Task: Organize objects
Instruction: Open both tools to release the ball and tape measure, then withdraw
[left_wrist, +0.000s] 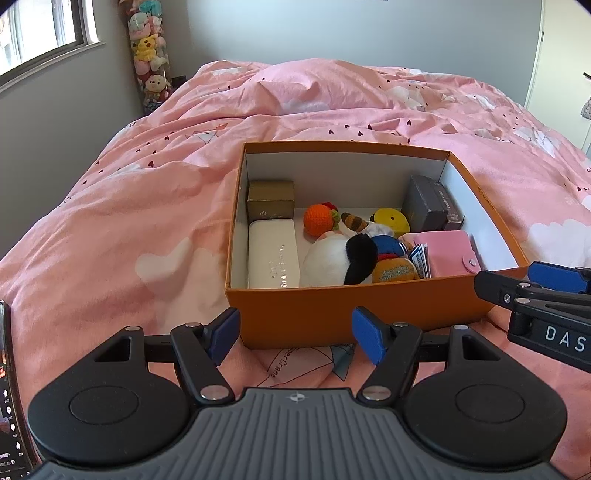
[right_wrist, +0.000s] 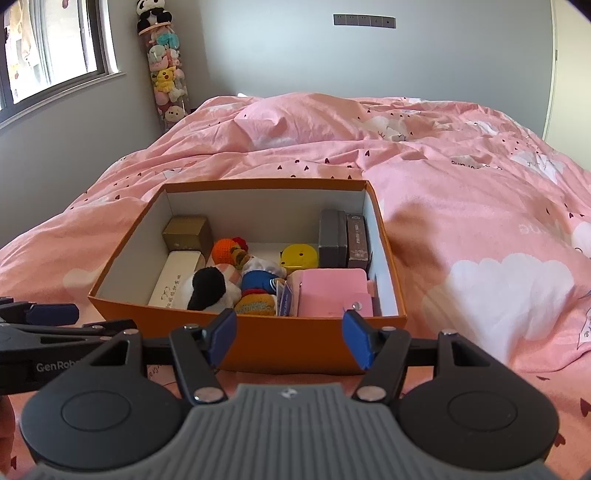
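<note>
While a pink duvet (left_wrist: 155, 192) printed with small hearts and white clouds covers the whole bed, grey walls close the room, with a window (right_wrist: 55, 55) at 10 o'clock and a tall clear tube of plush toys (right_wrist: 166, 77) standing in the corner at 11 o'clock. On the bed sits an open orange box (left_wrist: 332, 314) with a white lining, directly at 12 o'clock from the left hand-held gripper (left_wrist: 295, 336), whose blue pads are spread wide and hold nothing. Inside the box a gold box (left_wrist: 270, 202) stands in the far left corner, a white case (left_wrist: 273, 256) lies just in front of it, a crocheted orange toy (left_wrist: 318, 219), a black-and-white plush (left_wrist: 343, 260) and a yellow round item (left_wrist: 391, 220) fill the middle, dark boxes (left_wrist: 430, 205) stand upright at the far right, and a pink wallet (left_wrist: 448, 253) rests at the near right. The right hand-held gripper (right_wrist: 290, 338) hovers just before the box's near wall, at 12 o'clock, its fingers likewise parted and empty.
</note>
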